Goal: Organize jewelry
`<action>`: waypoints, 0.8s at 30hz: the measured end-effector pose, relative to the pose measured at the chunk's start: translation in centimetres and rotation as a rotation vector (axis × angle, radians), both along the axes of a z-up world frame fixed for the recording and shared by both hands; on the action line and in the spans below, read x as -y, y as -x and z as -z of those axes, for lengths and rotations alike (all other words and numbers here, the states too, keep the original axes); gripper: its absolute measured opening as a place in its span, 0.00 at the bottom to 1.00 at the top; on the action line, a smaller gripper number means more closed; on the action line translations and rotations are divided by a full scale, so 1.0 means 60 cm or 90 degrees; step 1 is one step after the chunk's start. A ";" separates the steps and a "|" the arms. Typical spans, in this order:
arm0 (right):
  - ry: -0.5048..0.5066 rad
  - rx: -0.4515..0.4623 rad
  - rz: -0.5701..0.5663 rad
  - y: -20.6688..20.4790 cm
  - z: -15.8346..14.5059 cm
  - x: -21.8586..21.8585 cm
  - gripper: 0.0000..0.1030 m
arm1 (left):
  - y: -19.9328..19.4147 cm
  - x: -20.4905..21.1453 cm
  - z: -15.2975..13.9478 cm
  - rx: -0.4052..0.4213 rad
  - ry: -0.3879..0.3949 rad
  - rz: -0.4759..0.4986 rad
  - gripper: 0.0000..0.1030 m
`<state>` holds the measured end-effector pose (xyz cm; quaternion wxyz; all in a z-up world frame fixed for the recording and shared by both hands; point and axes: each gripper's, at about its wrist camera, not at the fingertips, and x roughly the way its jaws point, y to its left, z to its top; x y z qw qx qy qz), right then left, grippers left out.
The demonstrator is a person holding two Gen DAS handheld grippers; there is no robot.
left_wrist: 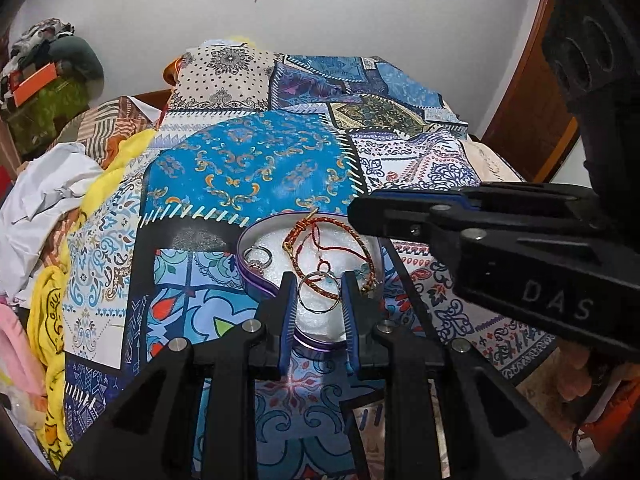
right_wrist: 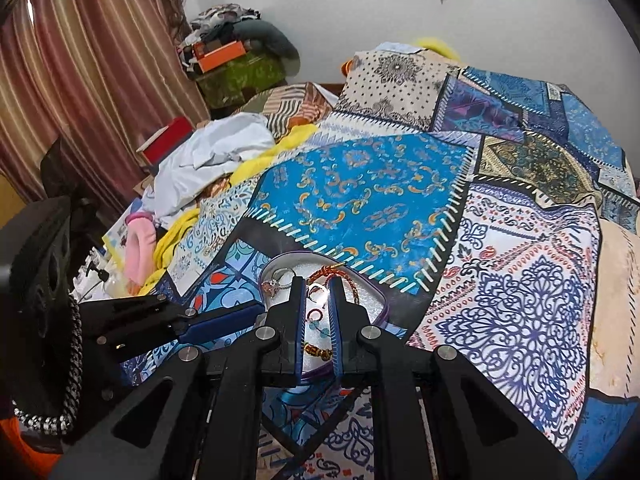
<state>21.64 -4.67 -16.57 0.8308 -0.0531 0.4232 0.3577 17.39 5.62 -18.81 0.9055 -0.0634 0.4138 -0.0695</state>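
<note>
A purple-rimmed tray (left_wrist: 244, 264) with white lining lies on the patchwork bedspread; it also shows in the right wrist view (right_wrist: 380, 300). It holds a red-and-gold braided cord bracelet (left_wrist: 320, 224), a stone ring (left_wrist: 256, 258) and a beaded piece (right_wrist: 318, 350). My left gripper (left_wrist: 319, 292) is shut on a silver bangle (left_wrist: 319, 291), held just above the tray. My right gripper (right_wrist: 316, 294) hangs over the tray with its jaws a small gap apart and nothing between them; it also shows in the left wrist view (left_wrist: 360, 216), coming in from the right.
The bedspread (left_wrist: 256, 168) covers the bed. Crumpled white, yellow and pink clothes (right_wrist: 208, 152) lie along its left side. A striped curtain (right_wrist: 80, 60) hangs at far left. A pile of boxes and cloth (right_wrist: 232, 52) stands by the wall.
</note>
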 end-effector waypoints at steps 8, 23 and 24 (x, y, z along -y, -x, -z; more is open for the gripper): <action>0.004 -0.024 -0.008 -0.008 0.015 -0.006 0.09 | -0.007 -0.008 0.006 -0.009 -0.001 -0.005 0.20; 0.016 0.011 0.018 0.005 -0.010 0.001 0.35 | 0.010 -0.005 -0.011 -0.008 -0.002 0.001 0.20; 0.015 0.016 0.020 0.007 -0.015 0.003 0.35 | 0.012 -0.005 -0.014 -0.006 -0.003 0.001 0.20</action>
